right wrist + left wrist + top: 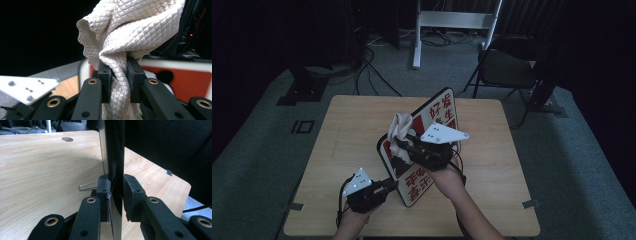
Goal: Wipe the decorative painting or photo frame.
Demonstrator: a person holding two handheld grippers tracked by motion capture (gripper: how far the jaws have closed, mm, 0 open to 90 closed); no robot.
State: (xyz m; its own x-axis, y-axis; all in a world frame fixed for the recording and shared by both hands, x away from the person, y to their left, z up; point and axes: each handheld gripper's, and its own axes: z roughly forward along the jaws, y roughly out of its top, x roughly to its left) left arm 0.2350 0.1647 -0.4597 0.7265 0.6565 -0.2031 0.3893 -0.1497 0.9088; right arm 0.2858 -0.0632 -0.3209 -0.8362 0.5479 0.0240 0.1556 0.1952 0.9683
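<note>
The left gripper [388, 186] is clamped on the bottom edge of the rectangular red-and-white sign board [439, 112], holding it tilted above the light wooden table [347, 130]. The right gripper [117, 67] pinches a bunched beige quilted cloth [130, 22] against the sign's face. A hard wipe could twist the board out of the narrow grip, or the cloth may slip.

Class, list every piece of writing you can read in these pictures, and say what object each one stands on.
"好" and "生": red characters at the far corner of the sign board; the ones beside them are too blurred to read.
Large red characters at the board's near end, by the left gripper: upside down and too blurred to read.
The cloth held in the right gripper carries no writing.
</note>
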